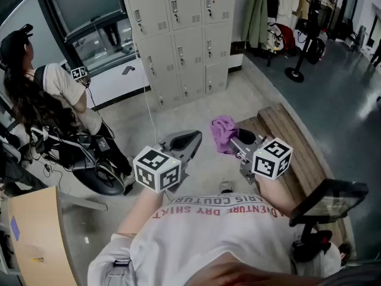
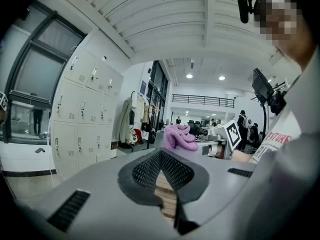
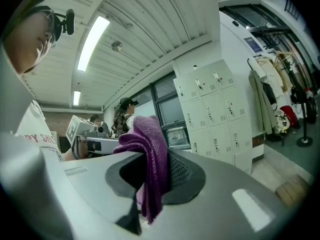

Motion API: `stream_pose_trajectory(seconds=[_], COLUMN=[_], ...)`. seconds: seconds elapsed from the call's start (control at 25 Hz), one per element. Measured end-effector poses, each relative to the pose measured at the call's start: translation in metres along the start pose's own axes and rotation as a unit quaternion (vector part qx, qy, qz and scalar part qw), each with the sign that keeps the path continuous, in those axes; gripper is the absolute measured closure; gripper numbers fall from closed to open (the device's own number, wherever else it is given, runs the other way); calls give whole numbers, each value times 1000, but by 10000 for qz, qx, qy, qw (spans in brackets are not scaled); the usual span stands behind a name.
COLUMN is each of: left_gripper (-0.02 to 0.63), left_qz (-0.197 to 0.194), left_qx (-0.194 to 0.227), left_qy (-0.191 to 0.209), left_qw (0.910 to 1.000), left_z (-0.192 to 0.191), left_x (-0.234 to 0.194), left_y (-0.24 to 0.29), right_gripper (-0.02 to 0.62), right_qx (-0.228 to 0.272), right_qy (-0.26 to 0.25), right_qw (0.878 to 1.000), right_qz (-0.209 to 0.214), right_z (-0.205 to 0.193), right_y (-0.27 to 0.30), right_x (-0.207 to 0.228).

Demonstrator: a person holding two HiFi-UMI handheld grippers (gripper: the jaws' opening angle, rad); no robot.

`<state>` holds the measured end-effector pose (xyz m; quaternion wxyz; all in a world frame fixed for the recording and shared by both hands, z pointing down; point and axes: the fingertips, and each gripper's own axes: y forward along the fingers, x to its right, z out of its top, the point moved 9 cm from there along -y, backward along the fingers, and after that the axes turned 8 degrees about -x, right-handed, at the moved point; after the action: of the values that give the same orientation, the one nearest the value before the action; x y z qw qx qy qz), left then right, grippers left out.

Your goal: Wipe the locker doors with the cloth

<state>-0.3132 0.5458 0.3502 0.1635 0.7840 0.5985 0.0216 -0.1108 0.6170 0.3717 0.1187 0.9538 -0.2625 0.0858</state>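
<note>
Lockers (image 1: 178, 34) ahead; right hand-held gripper (image 1: 237, 143) held forward, clamping cloth (image 1: 221, 131).

The cloth (image 1: 223, 133) is soft, fuzzy and purple. It is bunched up and pinched between the jaws of the right gripper (image 1: 236, 143), with one end sticking up above them and the other hanging down. The locker doors (image 1: 178, 34) are pale grey and all closed, each with a little handle and small air slots, and they stand in rows well apart from the cloth.
</note>
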Motion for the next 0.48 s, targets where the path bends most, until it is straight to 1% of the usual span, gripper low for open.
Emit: stream_pose_trajectory(seconds=[0.12,0.32,0.48], left_gripper=[606,606,606], left_qz=[-2,-22,17], left_qx=[7,130,170], left_qy=[6,127,205], left_qw=[10000,9998,9996], left_z=[2,11,13], left_x=[1,4,2], left_y=[-2,-8,-12], right_gripper=[540,538,538], right_qx=[-14,43,112], right_qy=[-2,-141,-87], right_qw=[10000,9999,9999], right_qz=[-8,-40,27], right_z=[2,12,15], right_y=[-1,-4,0], right_x=[-2,-8,-10])
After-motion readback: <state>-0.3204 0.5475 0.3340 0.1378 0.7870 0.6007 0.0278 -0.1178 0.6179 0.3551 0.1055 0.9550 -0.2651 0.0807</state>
